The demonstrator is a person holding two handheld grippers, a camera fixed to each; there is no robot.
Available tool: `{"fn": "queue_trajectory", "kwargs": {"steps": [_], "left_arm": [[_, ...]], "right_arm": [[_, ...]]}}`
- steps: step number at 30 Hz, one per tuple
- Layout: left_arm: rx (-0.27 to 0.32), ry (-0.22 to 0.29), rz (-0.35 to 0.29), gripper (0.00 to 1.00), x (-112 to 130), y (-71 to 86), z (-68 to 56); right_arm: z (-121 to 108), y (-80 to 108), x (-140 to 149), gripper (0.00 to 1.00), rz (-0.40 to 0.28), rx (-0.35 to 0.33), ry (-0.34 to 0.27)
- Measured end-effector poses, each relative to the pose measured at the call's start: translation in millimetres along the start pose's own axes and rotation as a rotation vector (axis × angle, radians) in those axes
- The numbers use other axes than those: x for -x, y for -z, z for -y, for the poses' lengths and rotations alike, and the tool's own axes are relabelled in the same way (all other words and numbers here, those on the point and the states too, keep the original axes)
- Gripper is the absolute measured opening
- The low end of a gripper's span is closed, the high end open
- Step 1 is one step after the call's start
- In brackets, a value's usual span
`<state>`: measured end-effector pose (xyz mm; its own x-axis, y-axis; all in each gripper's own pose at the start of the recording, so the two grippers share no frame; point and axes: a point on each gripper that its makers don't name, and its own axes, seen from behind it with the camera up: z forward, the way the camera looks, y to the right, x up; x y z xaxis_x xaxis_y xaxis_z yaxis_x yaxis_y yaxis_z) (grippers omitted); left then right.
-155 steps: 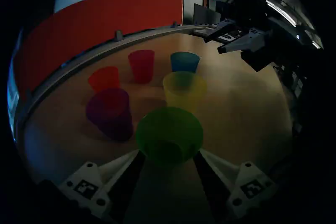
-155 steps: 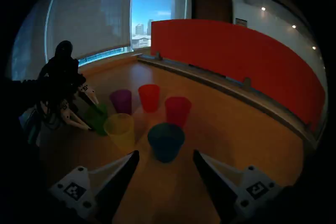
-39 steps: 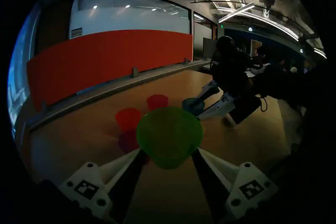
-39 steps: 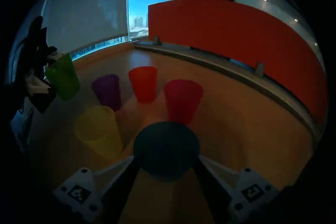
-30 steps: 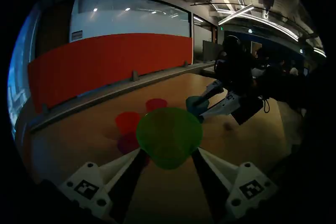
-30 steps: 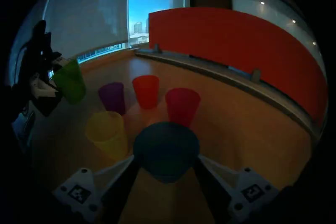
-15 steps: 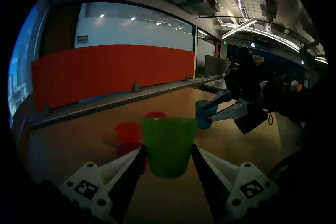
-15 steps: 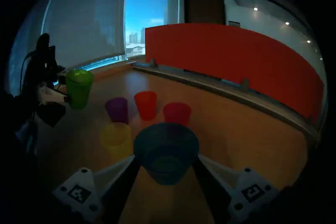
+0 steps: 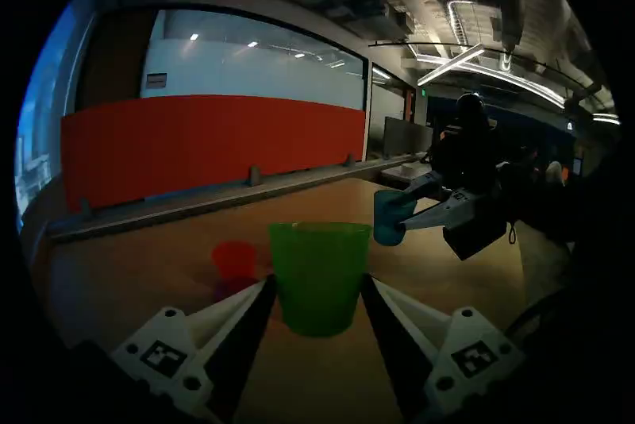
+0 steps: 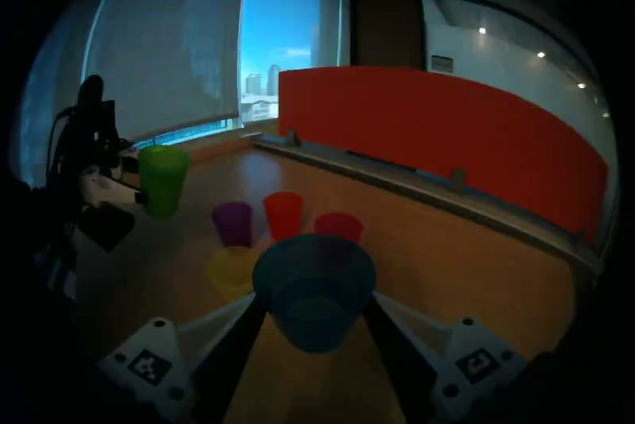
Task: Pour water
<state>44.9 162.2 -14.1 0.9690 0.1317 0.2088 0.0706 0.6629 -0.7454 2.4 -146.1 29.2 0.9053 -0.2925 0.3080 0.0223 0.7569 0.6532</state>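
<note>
Above table [image 9: 127, 281] | left hand-held gripper [image 9: 317, 287] grips green cup [image 9: 319, 265] | blue cup [image 9: 386, 218] seemingly apart

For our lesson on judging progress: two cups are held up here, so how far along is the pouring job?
Done: the left tool grips the green cup and the right tool grips the blue cup, both off the table. In hand: both cups are upright and apart. Left: bringing them together and tilting one to pour.
</note>
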Motion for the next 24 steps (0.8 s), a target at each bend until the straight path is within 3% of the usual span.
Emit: {"fn": "queue_trajectory", "kwargs": {"steps": [24], "left_arm": [[0.044, 0.001, -0.085, 0.77, -23, 0.7, -26.5]], "right_arm": [[18, 23.8, -34, 0.87, -0.099, -0.025, 0.066]]}}
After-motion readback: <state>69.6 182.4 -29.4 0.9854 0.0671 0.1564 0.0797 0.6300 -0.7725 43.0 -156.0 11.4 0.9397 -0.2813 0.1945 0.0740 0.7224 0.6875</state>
